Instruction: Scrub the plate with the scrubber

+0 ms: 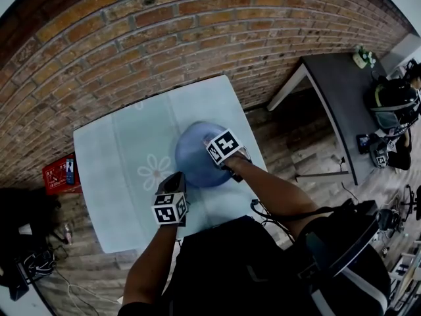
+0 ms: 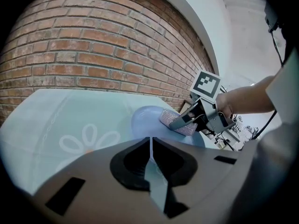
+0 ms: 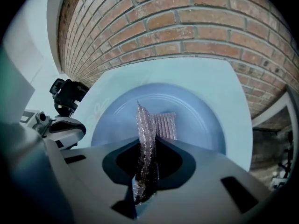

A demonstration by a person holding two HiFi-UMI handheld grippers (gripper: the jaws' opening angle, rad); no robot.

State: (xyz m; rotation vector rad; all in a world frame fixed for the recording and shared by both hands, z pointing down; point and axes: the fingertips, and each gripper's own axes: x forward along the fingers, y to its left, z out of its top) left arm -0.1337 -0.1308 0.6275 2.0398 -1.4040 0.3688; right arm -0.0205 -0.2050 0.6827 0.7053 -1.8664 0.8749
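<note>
A blue plate (image 1: 194,157) lies near the middle of the table on a pale blue cloth (image 1: 118,163). My right gripper (image 1: 217,154) is over the plate's right part, shut on a silvery mesh scrubber (image 3: 148,129). The scrubber's lower end lies on the plate (image 3: 196,111) surface. In the left gripper view the scrubber (image 2: 176,123) presses on the plate (image 2: 147,120) under the right gripper (image 2: 189,119). My left gripper (image 1: 175,183) hovers just short of the plate's near edge. Its jaws (image 2: 151,143) are shut with nothing between them.
A brick wall (image 1: 164,38) stands right behind the table. A red crate (image 1: 60,174) sits on the floor to the left. A dark grey table (image 1: 345,104) with gear on it stands at the right. A white flower print (image 1: 152,170) marks the cloth left of the plate.
</note>
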